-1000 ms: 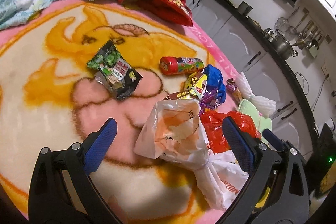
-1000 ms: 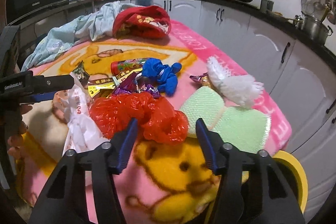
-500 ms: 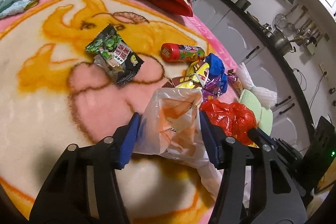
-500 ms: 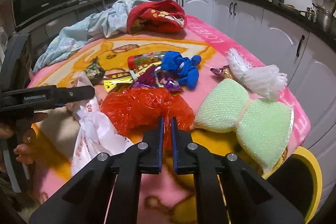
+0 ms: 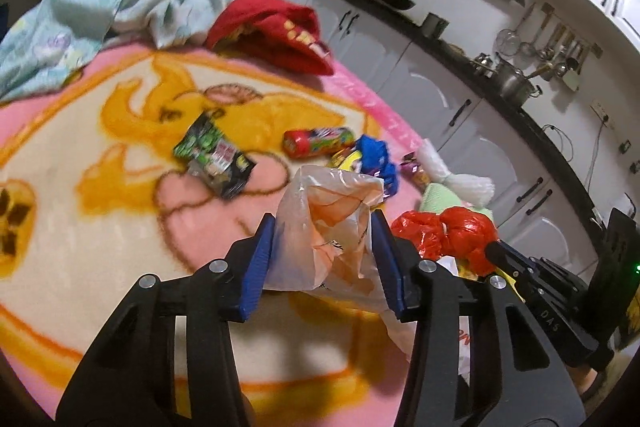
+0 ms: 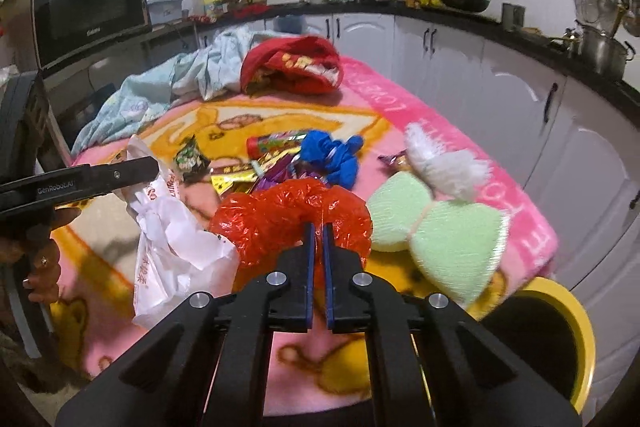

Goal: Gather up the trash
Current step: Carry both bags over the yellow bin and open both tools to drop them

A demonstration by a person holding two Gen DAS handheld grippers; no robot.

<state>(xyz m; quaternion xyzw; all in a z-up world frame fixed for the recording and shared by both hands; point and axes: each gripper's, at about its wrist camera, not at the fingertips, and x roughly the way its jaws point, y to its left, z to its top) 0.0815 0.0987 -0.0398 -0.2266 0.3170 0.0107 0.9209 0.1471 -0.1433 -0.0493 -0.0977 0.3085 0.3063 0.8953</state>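
My left gripper (image 5: 324, 227) is shut on a white and orange plastic bag (image 5: 332, 227) and holds it lifted off the pink cartoon blanket (image 5: 100, 227). The bag also shows in the right wrist view (image 6: 168, 227). My right gripper (image 6: 318, 231) is shut on a crumpled red plastic bag (image 6: 288, 215), lifted a little; that bag shows in the left wrist view (image 5: 444, 231). Other trash lies on the blanket: a dark snack packet (image 5: 216, 159), a red candy tube (image 5: 318, 141), blue crumpled plastic (image 6: 332, 155), and shiny wrappers (image 6: 256, 175).
A yellow bin (image 6: 560, 339) stands below the blanket's right edge. Green mesh sponges (image 6: 436, 227) and a white tassel (image 6: 444, 163) lie at the right. Red cloth (image 6: 296, 67) and pale blue cloth (image 5: 80, 19) are heaped at the far side. Kitchen cabinets (image 6: 520, 99) run behind.
My left gripper closed on the white bag and lifted it. My right gripper closed on the red bag and raised it slightly.
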